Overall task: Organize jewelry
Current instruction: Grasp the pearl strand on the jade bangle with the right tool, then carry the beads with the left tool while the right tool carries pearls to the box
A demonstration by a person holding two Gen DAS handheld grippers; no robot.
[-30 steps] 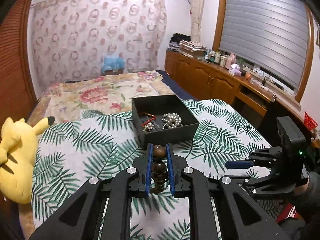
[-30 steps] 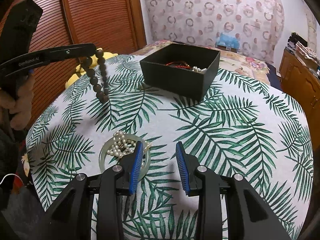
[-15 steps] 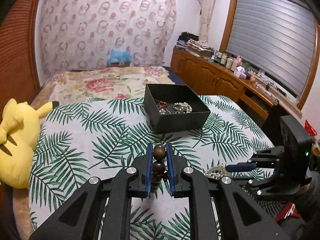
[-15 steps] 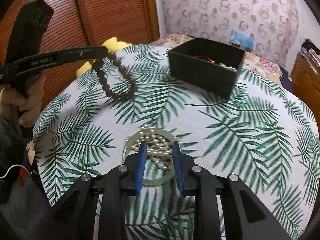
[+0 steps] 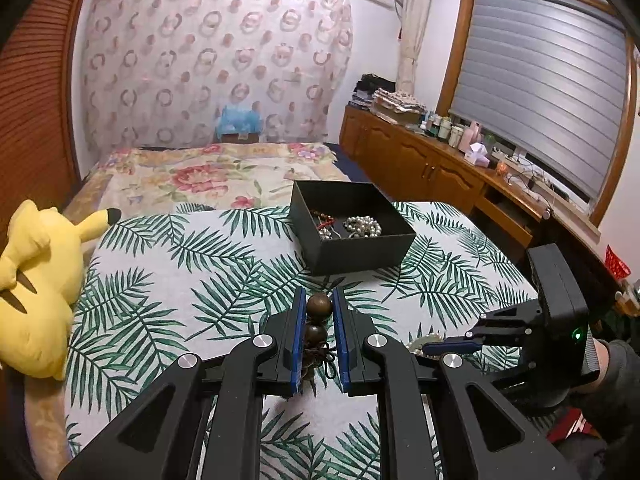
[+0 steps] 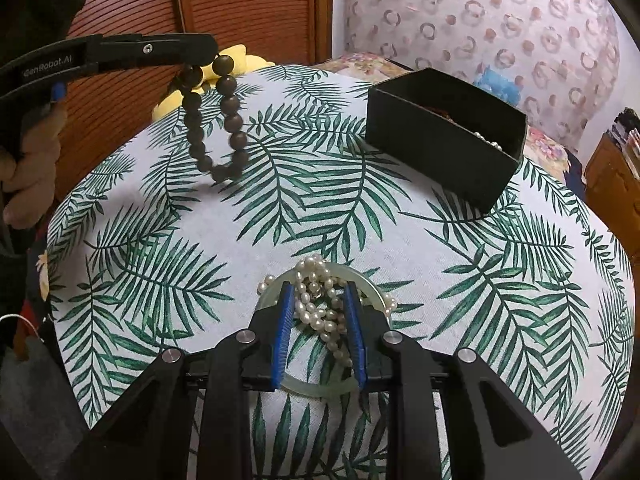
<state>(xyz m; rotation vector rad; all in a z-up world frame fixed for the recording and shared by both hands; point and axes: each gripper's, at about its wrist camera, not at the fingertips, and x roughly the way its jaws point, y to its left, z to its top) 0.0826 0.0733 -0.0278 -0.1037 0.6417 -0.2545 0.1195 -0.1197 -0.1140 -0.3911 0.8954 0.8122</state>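
Observation:
My left gripper (image 5: 319,299) is shut on a brown wooden bead bracelet (image 5: 318,309); in the right wrist view the bracelet (image 6: 218,128) hangs from it above the table. A black jewelry box (image 5: 352,228) holds a pearl string (image 5: 363,226) and red pieces; it also shows in the right wrist view (image 6: 444,142). My right gripper (image 6: 319,294) is low over a white pearl necklace (image 6: 318,308) heaped on a pale green jade bangle (image 6: 320,390). Its jaws stand either side of the pearls, partly closed, with a gap left.
The table wears a palm-leaf cloth (image 6: 360,208). A yellow plush toy (image 5: 34,280) lies at its left edge. A bed (image 5: 208,176) is behind, a wooden counter (image 5: 460,172) with bottles to the right, a slatted wardrobe (image 6: 248,8) on the left.
My right gripper has come down over the pearls and bangle and its jaws have narrowed. My left gripper has carried the bead bracelet a little nearer the box.

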